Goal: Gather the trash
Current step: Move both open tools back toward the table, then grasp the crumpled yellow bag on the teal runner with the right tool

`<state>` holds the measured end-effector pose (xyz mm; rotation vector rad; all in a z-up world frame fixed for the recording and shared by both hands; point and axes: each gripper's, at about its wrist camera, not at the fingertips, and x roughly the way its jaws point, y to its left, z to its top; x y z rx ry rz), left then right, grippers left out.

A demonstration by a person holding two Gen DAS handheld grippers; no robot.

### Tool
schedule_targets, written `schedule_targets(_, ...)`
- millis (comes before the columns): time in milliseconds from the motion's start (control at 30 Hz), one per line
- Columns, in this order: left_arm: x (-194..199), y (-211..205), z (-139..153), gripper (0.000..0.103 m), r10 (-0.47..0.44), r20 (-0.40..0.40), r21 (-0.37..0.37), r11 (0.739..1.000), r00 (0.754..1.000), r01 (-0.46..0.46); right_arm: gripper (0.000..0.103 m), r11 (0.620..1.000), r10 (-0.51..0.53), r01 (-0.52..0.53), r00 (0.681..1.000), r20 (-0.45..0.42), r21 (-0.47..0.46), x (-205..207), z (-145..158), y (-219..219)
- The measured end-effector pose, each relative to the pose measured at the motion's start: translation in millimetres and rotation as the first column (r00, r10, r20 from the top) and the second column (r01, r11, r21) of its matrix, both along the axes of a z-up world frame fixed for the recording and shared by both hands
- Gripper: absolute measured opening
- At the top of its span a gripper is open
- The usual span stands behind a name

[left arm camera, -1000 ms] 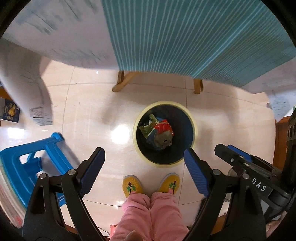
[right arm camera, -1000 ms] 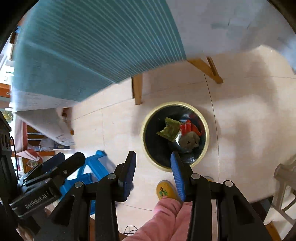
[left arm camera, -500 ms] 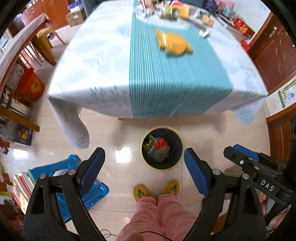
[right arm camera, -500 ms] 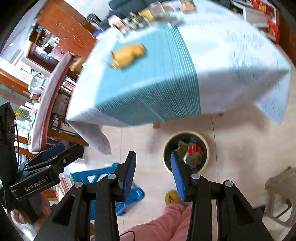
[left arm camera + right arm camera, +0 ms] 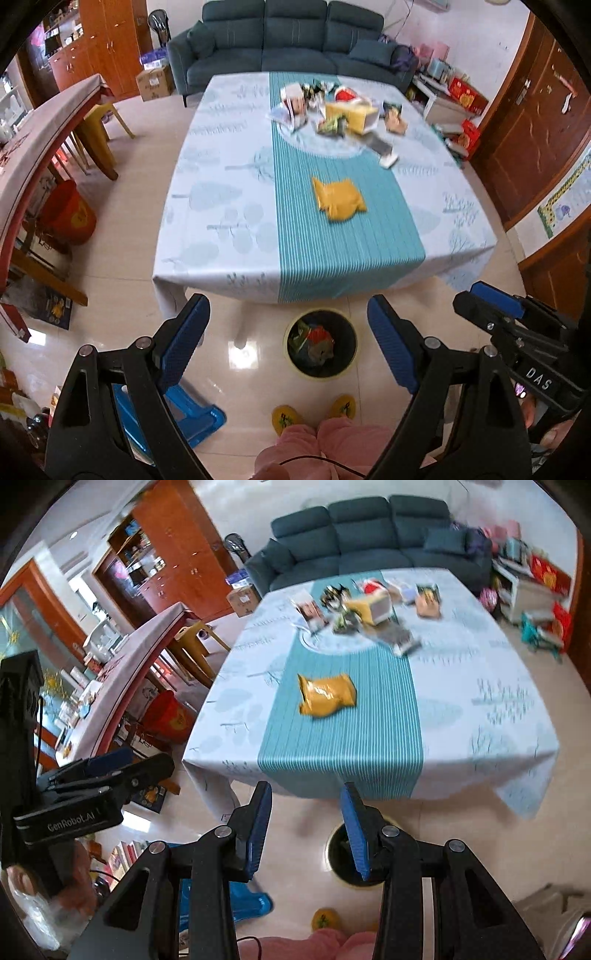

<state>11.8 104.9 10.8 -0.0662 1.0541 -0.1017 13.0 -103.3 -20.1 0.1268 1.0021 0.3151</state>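
Two grippers are in view. The left gripper has its fingers wide apart with nothing between them. The right gripper has its fingers partly apart — also empty. One bin stands on the floor at the near edge of the bench; it holds crumpled wrappers. One yellow bag lies alone mid-bench on the teal stripe. More litter is clustered at the far end — count unclear.
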Motion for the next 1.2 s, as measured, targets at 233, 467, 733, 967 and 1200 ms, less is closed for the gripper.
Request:
schedule_targets(233,14,3,20,0.085,-0.001,0.051,-0.013,1.000,0.999,0.002,0.047,0.996,0.079,-0.078,0.997,0.024,-0.038,35,7,13)
schedule_targets(467,46,0,4,0.085,0.025,0.031,0.001,1.000,0.999,-0.025,0.048,0.952,0.272,-0.274,0.962,-0.030,-0.138,102,-30,28)
schedule_targets(733,116,1,-41,0.085,0.174,-0.084,-0.012,0.984,0.981,-0.175,0.051,0.788,0.554,-0.572,0.820,-0.145,-0.229,199,-91,47)
schedule_targets(967,154,-3,-81,0.085,0.328,-0.199,0.023,0.944,0.924,-0.330,0.057,0.544,0.776,-0.803,0.592,-0.220,-0.241,246,-134,70)
schedule_targets(1200,155,-2,-105,0.085,0.459,-0.272,0.059,0.885,0.846,-0.461,0.057,0.319,0.885,-0.907,0.389,-0.255,-0.274,254,-163,83)
